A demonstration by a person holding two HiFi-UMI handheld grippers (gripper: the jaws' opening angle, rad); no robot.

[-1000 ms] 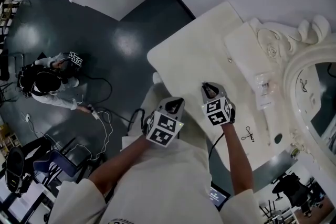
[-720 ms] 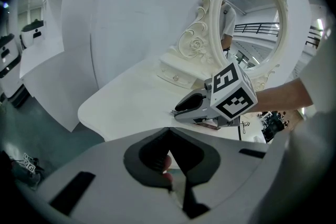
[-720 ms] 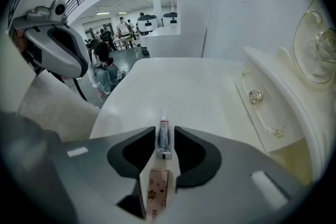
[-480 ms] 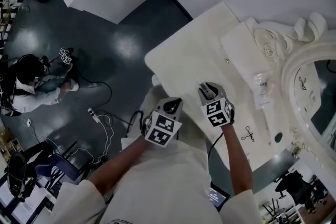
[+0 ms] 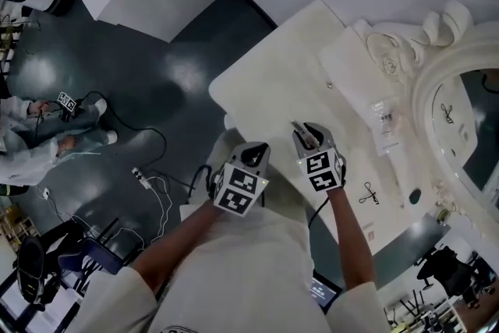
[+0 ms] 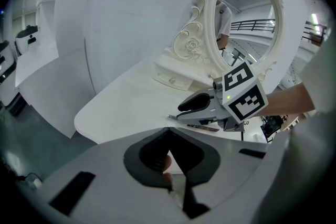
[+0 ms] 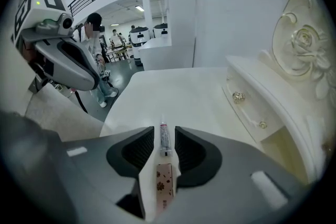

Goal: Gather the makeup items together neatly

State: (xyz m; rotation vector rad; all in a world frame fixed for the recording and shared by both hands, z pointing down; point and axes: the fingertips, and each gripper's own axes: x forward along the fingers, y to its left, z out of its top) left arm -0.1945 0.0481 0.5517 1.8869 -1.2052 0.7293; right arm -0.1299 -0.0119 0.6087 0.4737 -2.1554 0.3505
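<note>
Right gripper (image 7: 168, 134): jaws apart, having just been opening, straddling a slim tube (image 7: 164, 140) and a floral-patterned stick (image 7: 163, 186) lying end to end on the tabletop (image 7: 173, 86). Left gripper (image 6: 168, 131): jaws closed at the tips.

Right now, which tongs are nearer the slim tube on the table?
Right. The right tongs straddle the slim tube, jaws just opened, not pinching; the left tongs sit beside them, farther back.

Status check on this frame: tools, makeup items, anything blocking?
Left tool shut. Right tool just opened, slim tube loose between its jaws. Scissor-shaped item lies apart on the table. Nothing blocking.
</note>
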